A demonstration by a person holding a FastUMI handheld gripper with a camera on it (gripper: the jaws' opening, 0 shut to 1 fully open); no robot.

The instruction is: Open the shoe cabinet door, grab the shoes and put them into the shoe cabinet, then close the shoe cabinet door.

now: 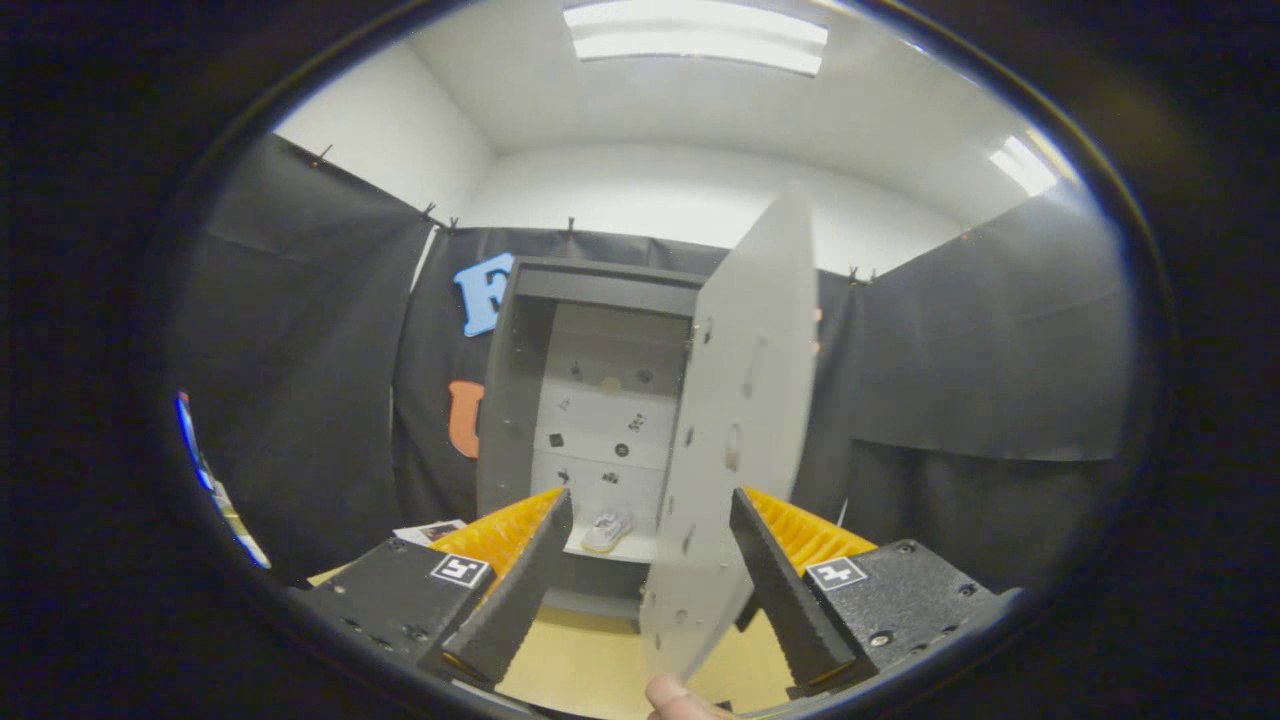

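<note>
Claw (650, 545) is held open, door (740, 430) edge standing between its 2 fingers, untouched. Shoe (607, 531) is seen on the cabinet (515, 390) bottom shelf beyond. Fingertip (680, 697) is pressed at the door's lower edge.

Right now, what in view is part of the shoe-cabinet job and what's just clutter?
Job:
- shoe cabinet, open
- cabinet door, swung out between the open fingers
- shoe on the cabinet's bottom shelf
- gripper

Lying about:
- printed card beside the cabinet's base
- fingertip under the door's edge
</note>
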